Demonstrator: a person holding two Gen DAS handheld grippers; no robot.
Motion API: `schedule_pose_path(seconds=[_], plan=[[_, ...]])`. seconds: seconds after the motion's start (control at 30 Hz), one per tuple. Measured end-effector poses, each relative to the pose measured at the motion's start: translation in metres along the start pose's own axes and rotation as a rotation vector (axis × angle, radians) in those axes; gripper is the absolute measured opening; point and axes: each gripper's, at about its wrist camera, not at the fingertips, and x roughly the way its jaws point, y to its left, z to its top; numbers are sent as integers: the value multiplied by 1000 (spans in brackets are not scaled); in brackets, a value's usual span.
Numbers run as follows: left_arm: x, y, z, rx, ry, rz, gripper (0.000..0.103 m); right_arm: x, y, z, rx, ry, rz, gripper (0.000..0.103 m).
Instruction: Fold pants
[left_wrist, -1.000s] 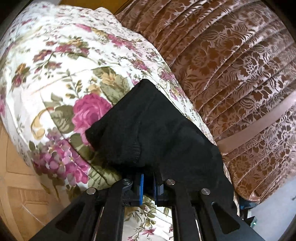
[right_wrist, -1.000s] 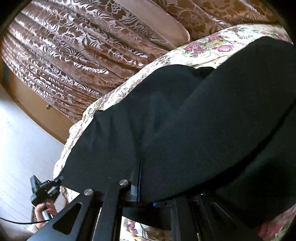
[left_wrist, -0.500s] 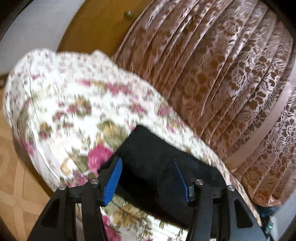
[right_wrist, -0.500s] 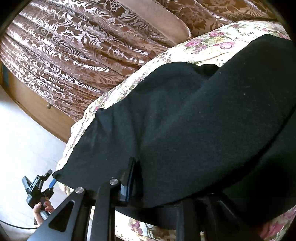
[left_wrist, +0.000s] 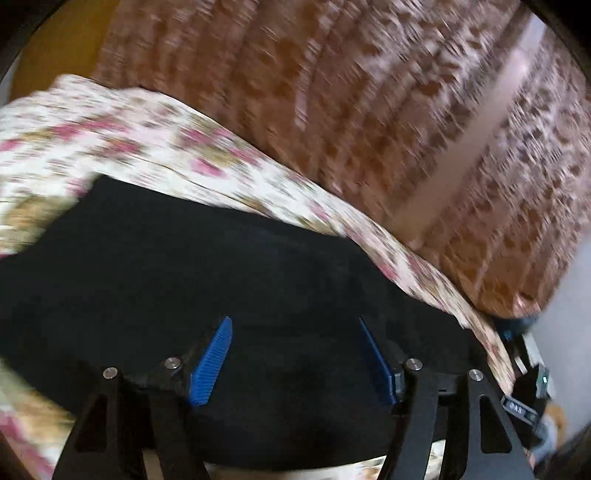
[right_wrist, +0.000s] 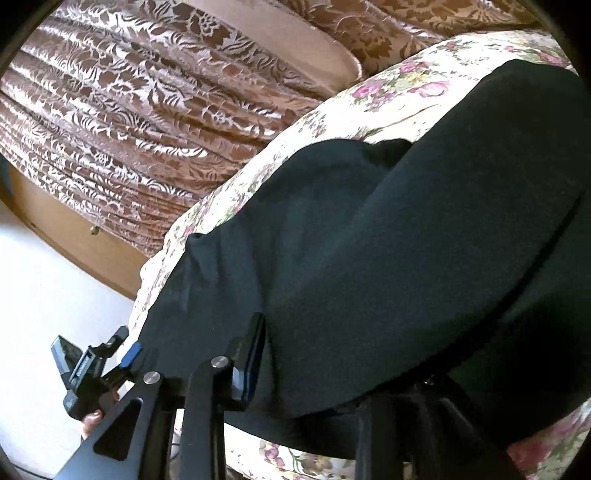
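Note:
Black pants (left_wrist: 207, 273) lie on a floral bedspread (left_wrist: 155, 155). In the left wrist view, which is motion-blurred, my left gripper (left_wrist: 295, 354) is open, blue pads wide apart, empty, just above the pants. In the right wrist view the pants (right_wrist: 369, 240) lie doubled over, an upper layer over a lower one. My right gripper (right_wrist: 332, 365) is open; its left finger (right_wrist: 251, 362) shows, the right one is hidden under the cloth. The left gripper (right_wrist: 92, 373) also shows at the lower left of that view.
Brown patterned curtains (right_wrist: 147, 110) hang behind the bed. A wooden strip (right_wrist: 74, 236) and a pale wall lie at the left. The bed's edge (right_wrist: 155, 280) drops off near the pants' end.
My left gripper let go of the pants' end, opened wide and swung across the cloth. My right gripper opened and released the fold, which now lies on the bed.

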Motion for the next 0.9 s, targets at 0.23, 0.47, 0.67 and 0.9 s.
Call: schedule_pose_path(seconds=[0.23,0.47,0.67,0.9], plan=[[39,-51,-19,119,68,-43,68,-9,-10,4,50,-18,16,31],[47,-49,-28,170,52,-28,69,-29,-23,16,54,-88,-41,37],[46,-43,-33,148,20,-50,69,-55,-53,34,119,-187,-120,38],[46,-42,-33,147,14,-57,69,-86,-99,63,226,-310,-239,38]])
